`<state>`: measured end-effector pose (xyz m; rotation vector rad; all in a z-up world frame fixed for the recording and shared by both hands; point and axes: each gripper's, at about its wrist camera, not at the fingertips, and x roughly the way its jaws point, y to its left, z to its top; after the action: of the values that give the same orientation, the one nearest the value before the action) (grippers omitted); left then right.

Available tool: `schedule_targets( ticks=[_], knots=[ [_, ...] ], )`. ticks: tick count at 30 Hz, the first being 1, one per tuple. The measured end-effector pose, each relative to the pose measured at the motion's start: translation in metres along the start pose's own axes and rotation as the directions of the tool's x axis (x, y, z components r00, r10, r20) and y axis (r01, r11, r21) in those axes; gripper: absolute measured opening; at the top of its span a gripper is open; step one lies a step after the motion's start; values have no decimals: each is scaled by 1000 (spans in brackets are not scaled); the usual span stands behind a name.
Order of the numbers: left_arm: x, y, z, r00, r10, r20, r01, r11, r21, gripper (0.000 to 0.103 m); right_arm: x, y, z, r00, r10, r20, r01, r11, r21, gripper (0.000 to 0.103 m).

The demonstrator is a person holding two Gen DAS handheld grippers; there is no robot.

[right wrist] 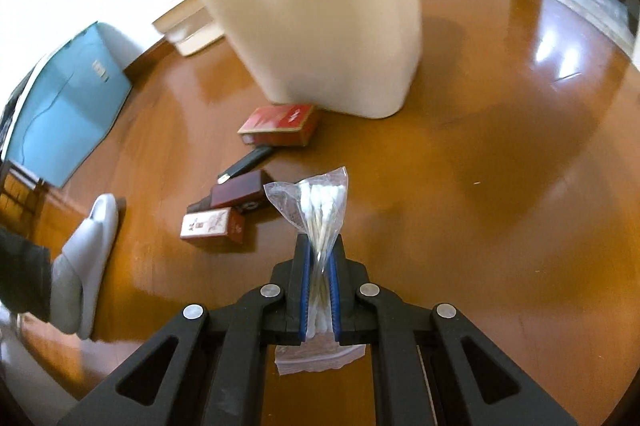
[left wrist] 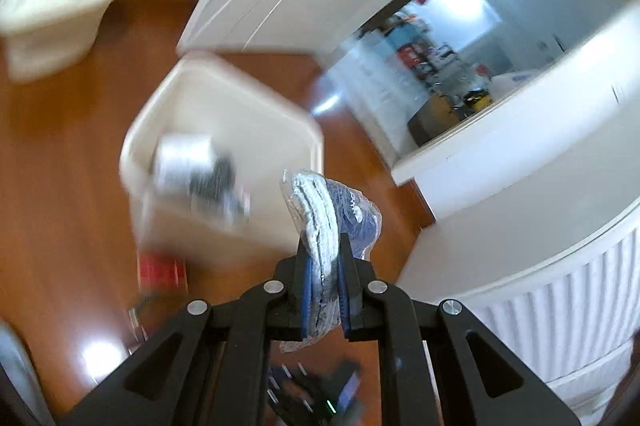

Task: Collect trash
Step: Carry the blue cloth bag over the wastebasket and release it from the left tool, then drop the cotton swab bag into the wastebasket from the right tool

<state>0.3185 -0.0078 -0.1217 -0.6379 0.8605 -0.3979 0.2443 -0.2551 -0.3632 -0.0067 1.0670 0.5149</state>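
My left gripper [left wrist: 323, 246] is shut on a clear plastic packet with a blue and white cloth inside [left wrist: 332, 210]. It hangs above the floor just right of the open cream trash bin [left wrist: 240, 86]. A grey, blurred item [left wrist: 198, 174] lies inside the bin. My right gripper [right wrist: 319, 246] is shut on a clear bag of cotton swabs [right wrist: 320, 210], low over the wooden floor in front of the bin [right wrist: 320, 18]. On the floor by the bin lie a red box [right wrist: 278, 124], a black lighter [right wrist: 246, 164], a dark red box [right wrist: 238, 192] and a white and red box [right wrist: 212, 224].
A second cream container [left wrist: 56, 14] stands at the far left by the wall. A white ribbed drawer unit [left wrist: 560, 306] and a white door frame [left wrist: 520, 130] are at the right. A blue panel [right wrist: 64, 114] leans at the left. A white slipper [right wrist: 86, 258] is on the floor.
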Motion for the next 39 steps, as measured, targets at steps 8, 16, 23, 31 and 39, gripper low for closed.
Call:
schedule_targets(
  ticks=[8,16,23,31,39],
  knots=[
    [63,21,59,983,176,55,-180,980,80,10,11,-16,14,997,-77,-23,78,997,29,8],
    [91,45,53,964,267,1,-267,964,-8,40,24,-14,11,985,-153,-84,152,988,-19,8],
    [59,38,41,955,286,77,-290,956,43,59,26,-20,10,978,-182,-102,180,983,-26,8],
    [14,67,-29,918,390,78,-391,920,1,67,9,-25,27,975,-212,-61,211,977,-29,8],
    [44,147,-112,833,521,-187,-535,844,-33,67,-109,-39,139,937,-204,284,197,979,52,8]
  ],
)
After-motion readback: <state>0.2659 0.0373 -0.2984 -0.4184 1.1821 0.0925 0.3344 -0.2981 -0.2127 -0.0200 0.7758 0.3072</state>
